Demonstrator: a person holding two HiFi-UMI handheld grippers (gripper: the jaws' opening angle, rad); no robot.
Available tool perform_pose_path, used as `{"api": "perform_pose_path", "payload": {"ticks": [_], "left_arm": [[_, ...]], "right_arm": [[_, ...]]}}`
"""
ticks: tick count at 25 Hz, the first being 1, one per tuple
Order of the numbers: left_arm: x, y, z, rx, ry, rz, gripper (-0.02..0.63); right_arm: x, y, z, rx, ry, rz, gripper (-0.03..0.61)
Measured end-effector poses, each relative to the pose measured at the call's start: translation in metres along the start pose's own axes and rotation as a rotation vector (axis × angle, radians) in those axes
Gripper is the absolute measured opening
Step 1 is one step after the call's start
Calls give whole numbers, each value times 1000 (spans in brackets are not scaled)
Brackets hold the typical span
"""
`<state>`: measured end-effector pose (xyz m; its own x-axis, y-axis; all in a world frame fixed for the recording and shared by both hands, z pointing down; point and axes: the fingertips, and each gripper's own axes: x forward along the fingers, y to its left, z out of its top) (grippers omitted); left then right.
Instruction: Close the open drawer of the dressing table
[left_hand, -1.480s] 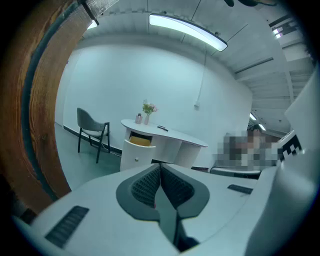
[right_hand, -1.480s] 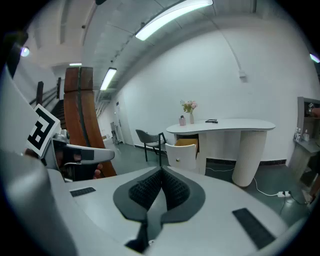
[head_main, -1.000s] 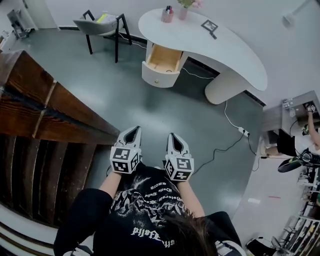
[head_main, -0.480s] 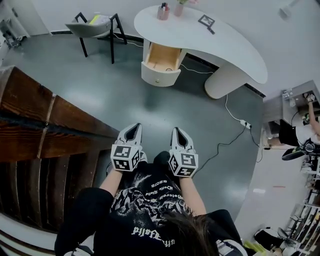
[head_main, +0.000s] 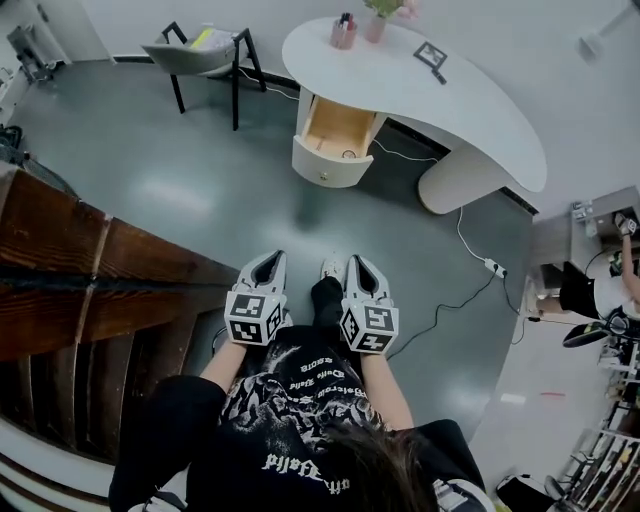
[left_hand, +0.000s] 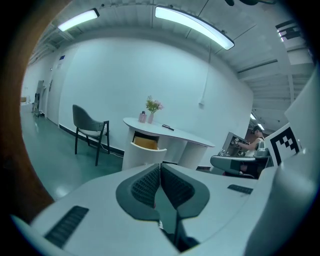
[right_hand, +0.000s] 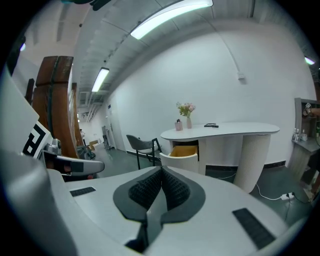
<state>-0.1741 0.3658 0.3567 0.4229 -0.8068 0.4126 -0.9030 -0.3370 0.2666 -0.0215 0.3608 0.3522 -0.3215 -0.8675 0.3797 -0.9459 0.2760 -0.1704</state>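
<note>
Jaws on the left gripper (head_main: 266, 262) and right gripper (head_main: 357, 264) are pressed together, nothing pinched. Nothing's been done yet: the drawer (head_main: 335, 135) is seen pulled out of the white bench (head_main: 480, 110) at the far side, well apart from both. The approach and push are left to do.

T-shirt print (head_main: 300, 395): white gothic lettering, upside down in head view; not legible.
Marker cubes (head_main: 250, 318): black-and-white square codes; no letters or digits.
Card (head_main: 432, 55) on dressing table (head_main: 480, 110): square code pattern; no text legible.
</note>
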Motion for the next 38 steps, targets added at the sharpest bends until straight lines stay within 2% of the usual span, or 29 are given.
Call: {"api": "perform_pose_path", "payload": {"ticks": [5, 14, 19, 25, 32, 38], "left_arm": [[42, 10, 14, -3, 18, 38, 26], [136, 17, 53, 3, 68, 74, 26], [175, 14, 61, -4, 83, 86, 26], [220, 12, 76, -9, 100, 140, 26], [257, 11, 80, -34, 122, 180, 27], [272, 30, 77, -45, 161, 224, 28]], "right_arm": [[45, -23, 10, 0, 30, 35, 26], [132, -74, 52, -13, 84, 98, 26], [165, -98, 66, -22, 91, 139, 26], [203, -127, 85, -57, 109, 200, 26], [237, -155, 84, -72, 180, 239, 26], [253, -161, 83, -63, 206, 246, 26]]}}
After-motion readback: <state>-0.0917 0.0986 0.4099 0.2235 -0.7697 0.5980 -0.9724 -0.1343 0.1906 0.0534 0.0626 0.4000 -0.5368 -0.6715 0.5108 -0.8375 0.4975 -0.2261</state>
